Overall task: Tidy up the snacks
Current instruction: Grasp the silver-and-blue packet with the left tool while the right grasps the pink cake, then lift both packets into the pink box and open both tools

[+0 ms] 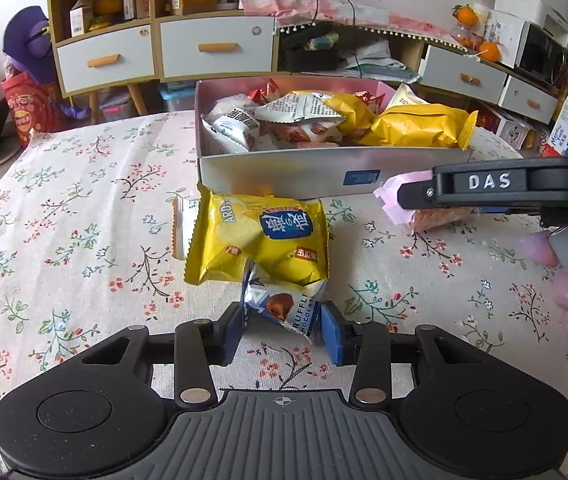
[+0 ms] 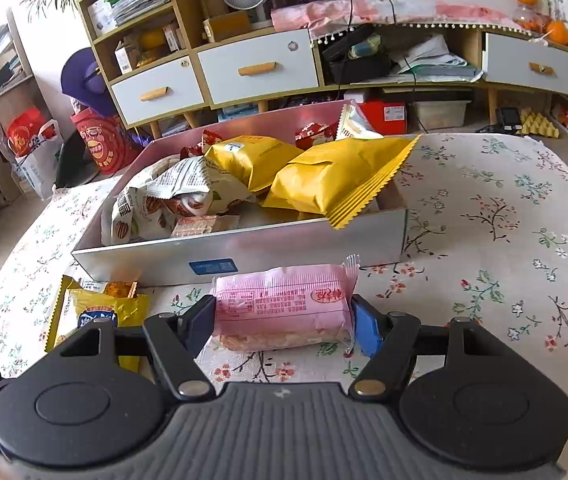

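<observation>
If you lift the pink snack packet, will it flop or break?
The pink snack packet probably stays fairly stiff, since a blocky cake fills it. Its wrapper looks glossy, so it might slip between the right gripper fingers. The cake could crumble if squeezed hard.

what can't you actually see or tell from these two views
- Left wrist view: the white packet behind the yellow chip bag is mostly covered by it.
- Right wrist view: the chip bag is half hidden by the right gripper body.
- Both views: the box bottom is buried under snacks.
- Label print on the pink packet is too small.
</observation>
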Demonstrator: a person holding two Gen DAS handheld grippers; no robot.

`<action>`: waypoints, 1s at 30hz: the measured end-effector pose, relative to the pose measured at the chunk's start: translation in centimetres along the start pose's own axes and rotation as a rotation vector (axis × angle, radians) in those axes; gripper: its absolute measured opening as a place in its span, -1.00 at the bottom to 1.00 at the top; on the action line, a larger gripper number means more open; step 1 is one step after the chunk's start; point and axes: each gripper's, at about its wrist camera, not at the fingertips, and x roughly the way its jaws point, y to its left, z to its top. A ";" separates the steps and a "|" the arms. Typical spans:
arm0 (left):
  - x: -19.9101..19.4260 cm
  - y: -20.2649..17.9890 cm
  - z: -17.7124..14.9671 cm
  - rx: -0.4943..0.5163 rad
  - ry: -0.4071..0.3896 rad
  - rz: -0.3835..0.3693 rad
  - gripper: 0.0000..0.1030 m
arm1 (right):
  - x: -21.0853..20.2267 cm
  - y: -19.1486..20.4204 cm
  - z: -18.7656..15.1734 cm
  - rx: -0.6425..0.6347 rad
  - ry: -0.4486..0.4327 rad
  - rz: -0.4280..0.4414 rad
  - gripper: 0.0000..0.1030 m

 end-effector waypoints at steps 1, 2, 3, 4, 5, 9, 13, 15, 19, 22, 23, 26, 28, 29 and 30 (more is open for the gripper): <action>0.0 0.0 0.0 0.003 0.001 -0.004 -0.23 | -0.1 -0.1 0.1 0.004 -0.002 0.002 0.30; 0.0 0.0 0.0 0.006 0.002 -0.008 -0.20 | -0.2 -0.2 0.1 0.011 -0.005 0.006 0.30; -0.1 0.0 -0.1 0.008 0.000 -0.011 -0.17 | -0.4 -0.4 0.2 0.016 -0.008 0.008 0.30; 0.0 -0.1 -0.1 0.011 -0.001 -0.014 0.01 | -0.5 -0.5 0.2 0.022 -0.010 0.010 0.30; 0.0 -0.1 -0.2 0.014 -0.007 -0.012 0.15 | -0.5 -0.6 0.2 0.026 -0.011 0.010 0.30; 0.1 -0.4 -0.4 0.041 -0.050 -0.013 0.59 | -0.5 -0.9 0.2 0.043 -0.003 0.010 0.30; 0.7 0.0 -0.2 0.019 -0.056 -0.023 0.58 | -0.5 -0.7 0.1 0.037 0.004 0.017 0.30; 0.8 0.2 -0.2 0.007 -0.062 -0.028 0.51 | -0.5 -0.6 0.1 0.030 0.005 0.022 0.30; 0.6 0.4 -0.2 -0.004 -0.075 -0.019 -0.13 | -0.6 -0.6 0.2 0.015 0.007 0.028 0.30; 0.5 0.3 -0.1 -0.007 -0.072 -0.022 -0.27 | -0.7 -0.6 0.2 0.009 0.005 0.029 0.30; 0.5 0.2 -0.1 -0.008 -0.070 -0.021 -0.27 | -0.7 -0.6 0.3 0.010 0.004 0.031 0.30; 0.3 0.2 0.0 -0.015 -0.065 -0.016 -0.31 | -0.9 -0.8 0.3 0.011 -0.001 0.037 0.30; 0.0 0.3 0.2 -0.024 -0.065 -0.023 -0.33 | -1.1 -0.7 0.4 0.013 -0.004 0.044 0.30; -0.2 0.3 0.2 -0.026 -0.069 -0.027 -0.33 | -1.3 -0.7 0.4 0.013 -0.007 0.047 0.30; -0.5 0.3 0.3 -0.028 -0.073 -0.032 -0.33 | -1.4 -0.7 0.5 0.014 -0.011 0.052 0.30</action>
